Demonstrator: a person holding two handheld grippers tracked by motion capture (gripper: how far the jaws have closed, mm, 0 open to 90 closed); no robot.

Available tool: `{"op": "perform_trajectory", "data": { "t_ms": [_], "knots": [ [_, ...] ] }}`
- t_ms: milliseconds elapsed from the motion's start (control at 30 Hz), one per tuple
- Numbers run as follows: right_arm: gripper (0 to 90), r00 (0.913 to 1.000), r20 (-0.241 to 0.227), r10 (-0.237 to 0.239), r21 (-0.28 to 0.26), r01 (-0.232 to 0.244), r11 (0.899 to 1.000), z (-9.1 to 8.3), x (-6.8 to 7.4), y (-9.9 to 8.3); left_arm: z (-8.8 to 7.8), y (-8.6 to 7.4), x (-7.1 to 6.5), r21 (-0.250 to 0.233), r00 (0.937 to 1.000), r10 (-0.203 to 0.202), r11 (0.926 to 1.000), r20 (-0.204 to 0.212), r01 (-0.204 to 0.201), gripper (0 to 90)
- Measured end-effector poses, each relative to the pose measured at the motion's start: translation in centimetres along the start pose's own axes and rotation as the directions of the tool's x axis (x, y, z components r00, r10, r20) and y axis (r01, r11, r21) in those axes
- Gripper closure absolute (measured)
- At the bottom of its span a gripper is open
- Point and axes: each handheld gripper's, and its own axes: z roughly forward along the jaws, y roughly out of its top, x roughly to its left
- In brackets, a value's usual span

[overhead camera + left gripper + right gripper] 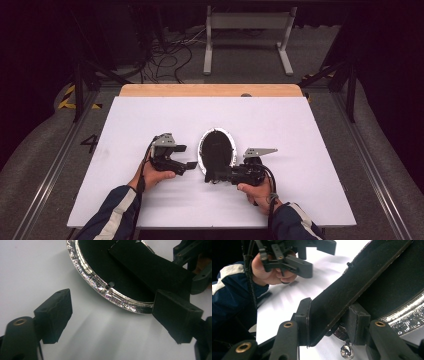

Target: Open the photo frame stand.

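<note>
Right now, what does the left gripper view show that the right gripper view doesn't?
Left gripper view: the left gripper, jaws wide apart over the white table, nothing between them. Right gripper view: the right gripper clamped on the frame's black stand flap, a small silver ball below, and the person's hand. Both: the oval silver-rimmed frame, back side up.
</note>
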Motion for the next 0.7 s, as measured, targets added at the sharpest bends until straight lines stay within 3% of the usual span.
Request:
{"op": "perform_trajectory", "data": {
  "t_ms": [100, 200, 233, 367, 567, 700],
  "knots": [
    [60.2, 0.9999, 0.009, -0.014, -0.005, 0.014, 1.0, 0.0, 0.2, -0.1, 0.5, 0.4, 0.5, -0.018, 0.9981, -0.049, 0.9986, 0.037, 0.05, 22.6],
    [60.3, 0.9996, 0.012, -0.026, -0.005, 0.026, 1.0, 0.0, 0.3, -0.1, 1.1, 0.7, 0.9, -0.02, 0.9968, -0.059, 0.998, 0.054, 0.061, 22.9],
    [60.4, 0.9996, 0.01, -0.027, -0.006, 0.027, 1.0, 0.0, 0.4, -0.1, 1.2, 0.8, 1.0, -0.016, 0.9976, -0.045, 0.9988, 0.053, 0.046, 22.9],
    [60.6, 0.9993, 0.011, -0.036, -0.008, 0.036, 0.999, 0.0, 0.4, -0.1, 2.0, 1.0, 1.6, -0.011, 0.99, -0.103, 0.9944, 0.096, 0.105, 21.7],
    [62.1, 0.9982, 0.01, -0.06, -0.007, 0.06, 0.998, 0.0, 0.6, -0.2, 2.5, 1.5, 1.9, -0.013, 0.9865, -0.105, 0.9941, 0.126, 0.107, 20.3],
    [62.3, 0.9981, 0.008, -0.062, -0.007, 0.062, 0.998, 0.0, 0.6, -0.2, 2.9, 1.3, 2.0, -0.005, 0.9794, -0.132, 0.9909, 0.153, 0.135, 20.1]
  ]
}}
